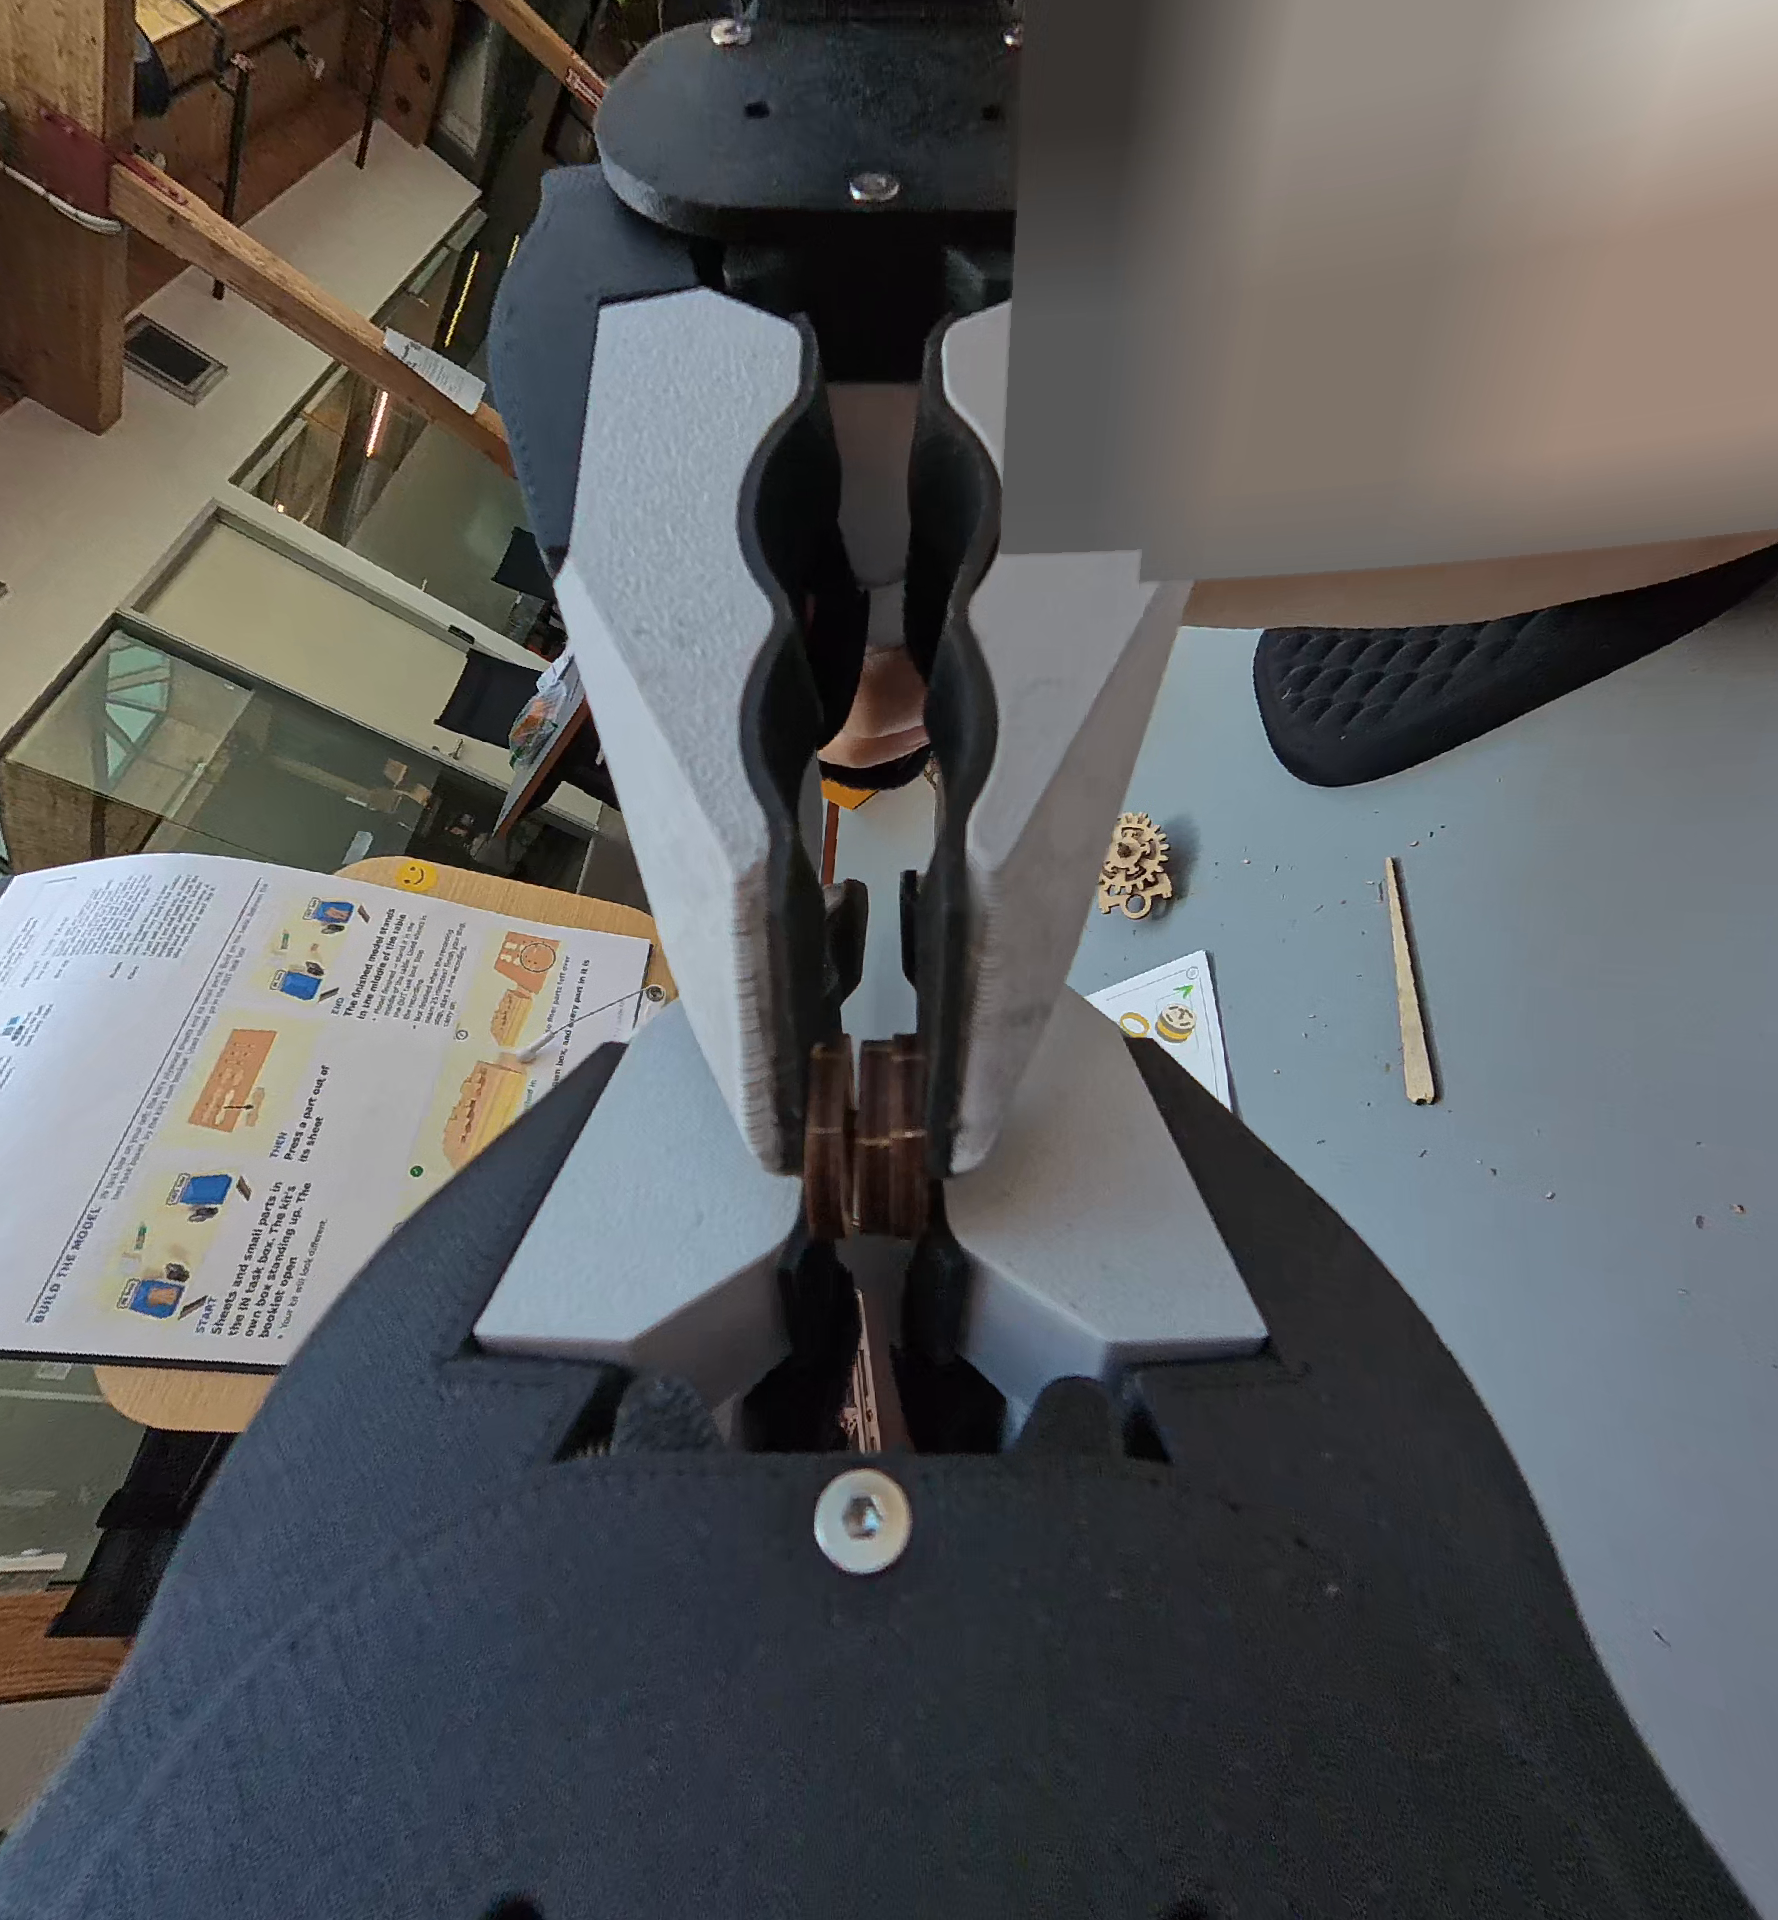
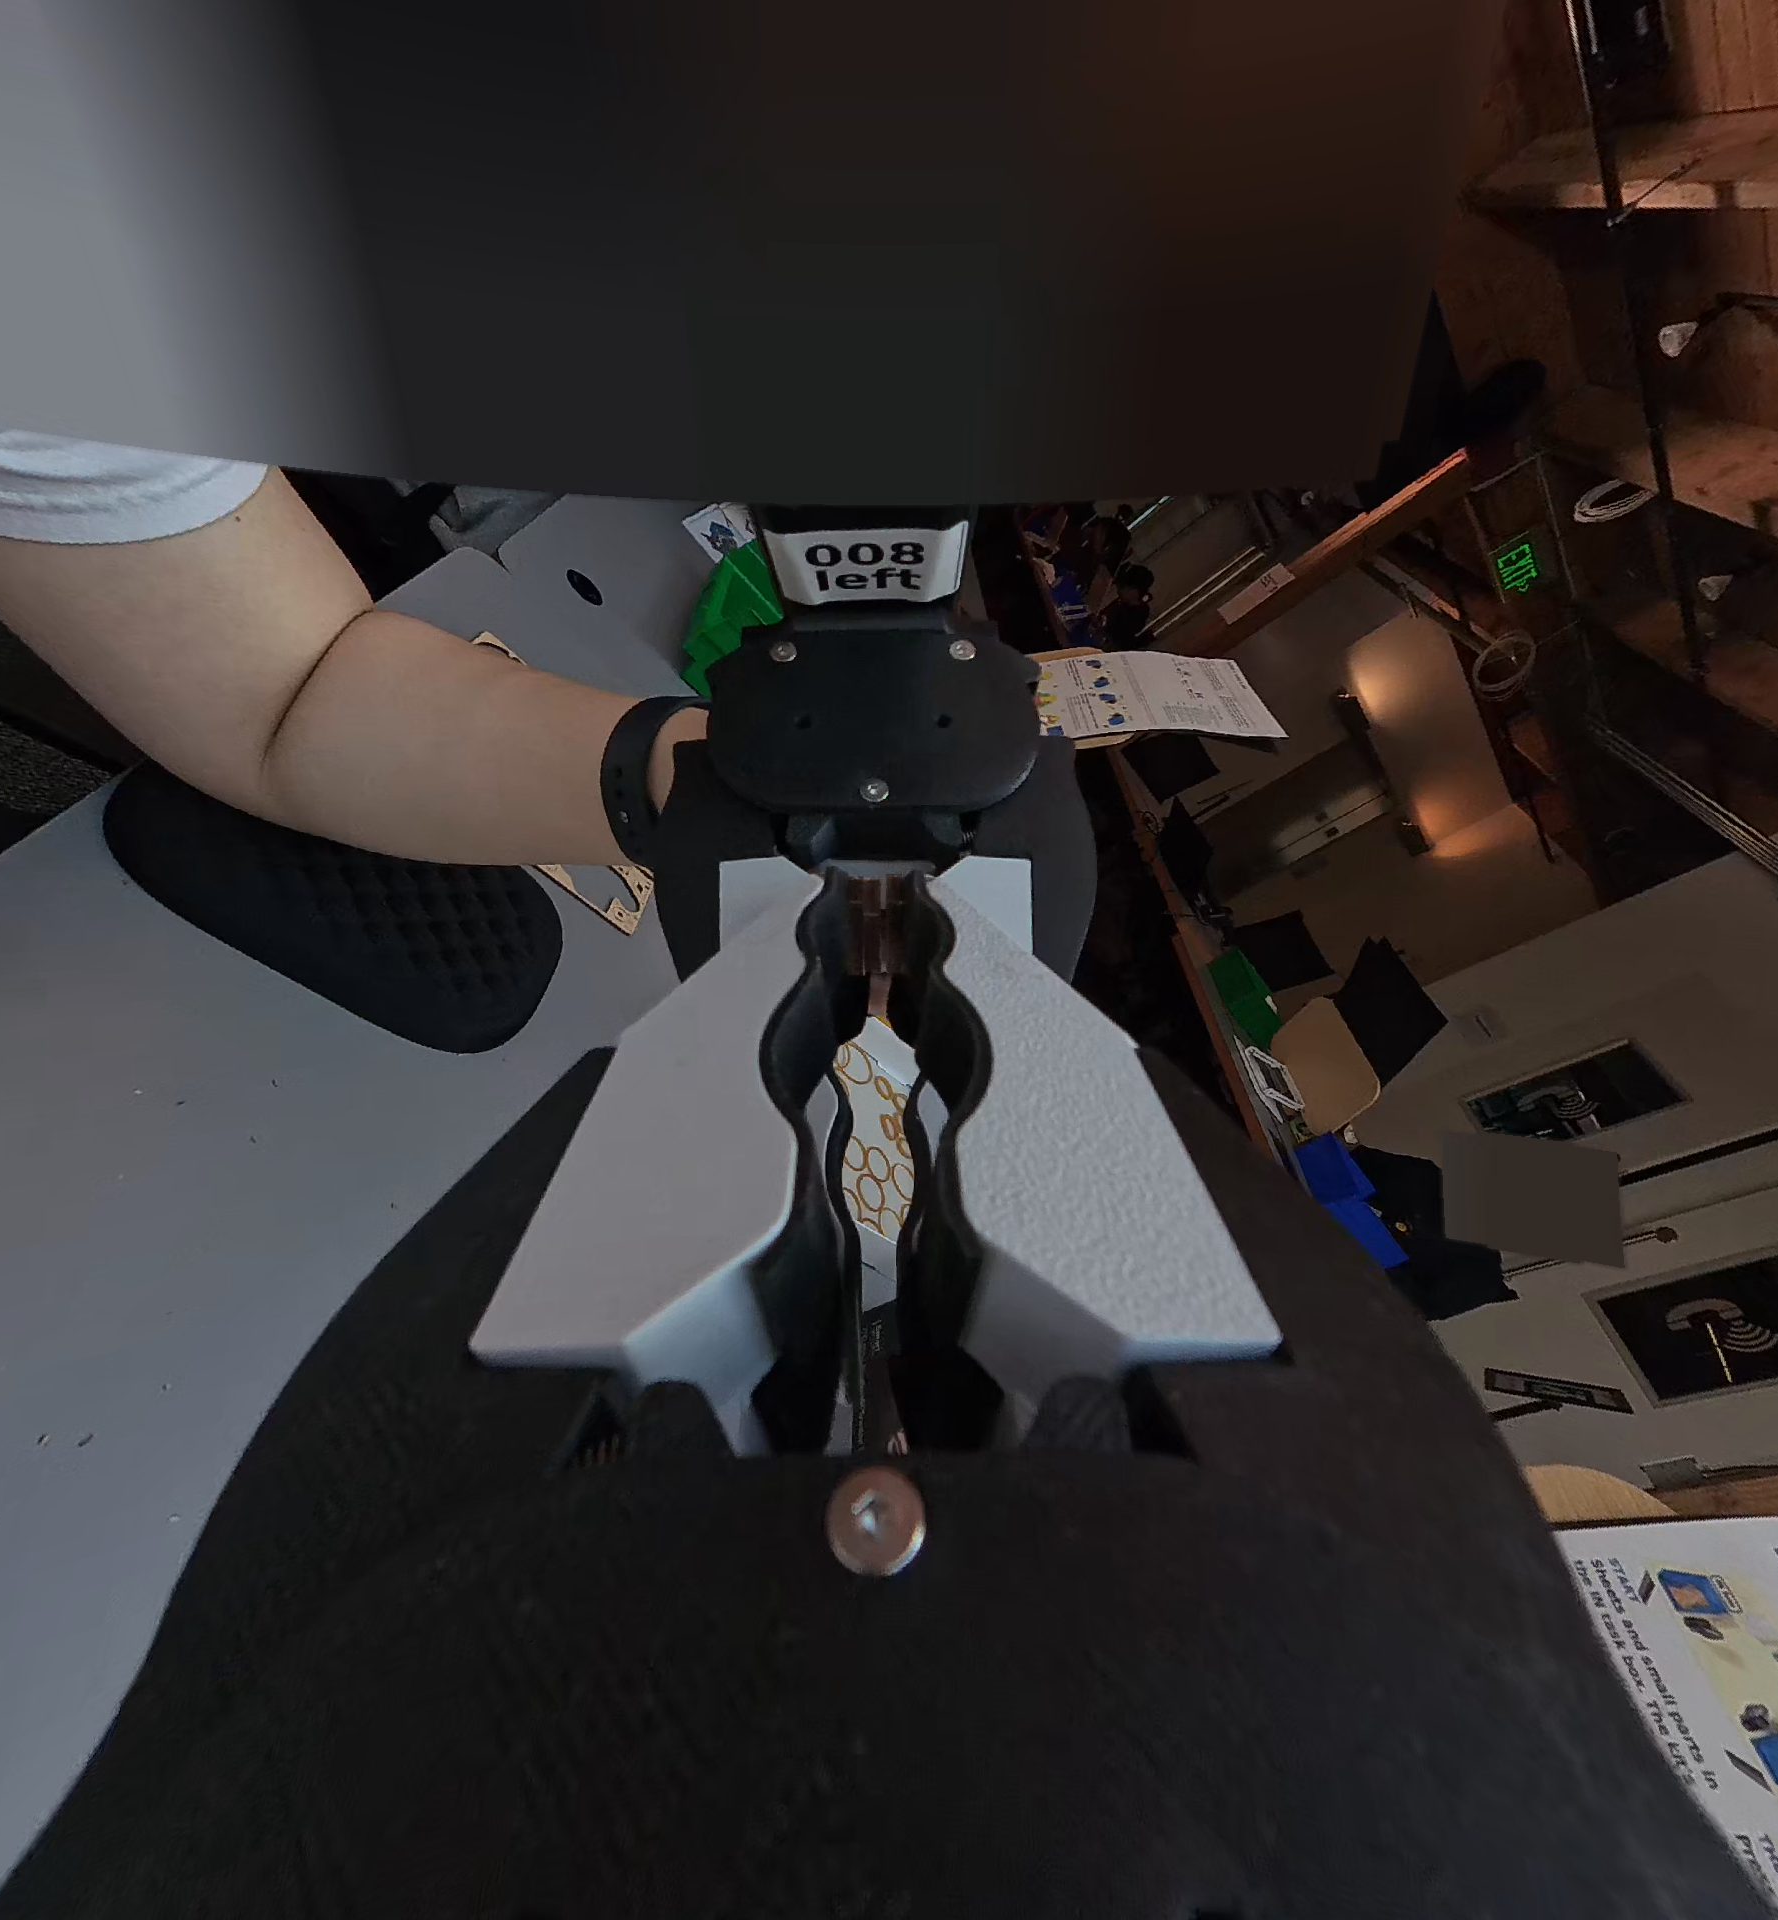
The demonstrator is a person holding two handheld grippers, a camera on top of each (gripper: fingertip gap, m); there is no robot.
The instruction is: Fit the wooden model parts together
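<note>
where both tongs meet, wooden model parts [image 1: 869,1138] pinched between tips.

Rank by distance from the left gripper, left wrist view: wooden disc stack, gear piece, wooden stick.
1. wooden disc stack: clamped at the left gripper fingertips.
2. gear piece: on the table, ahead and right.
3. wooden stick: farther right on the table.

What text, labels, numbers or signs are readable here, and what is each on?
I do not copy wording; these things bear it.
Instruction sheet, left wrist view: printed headings and steps, legible.
Small card on the table: too small.
White label on the left gripper: bold, legible.
Green lit sign, far wall: legible.
</note>
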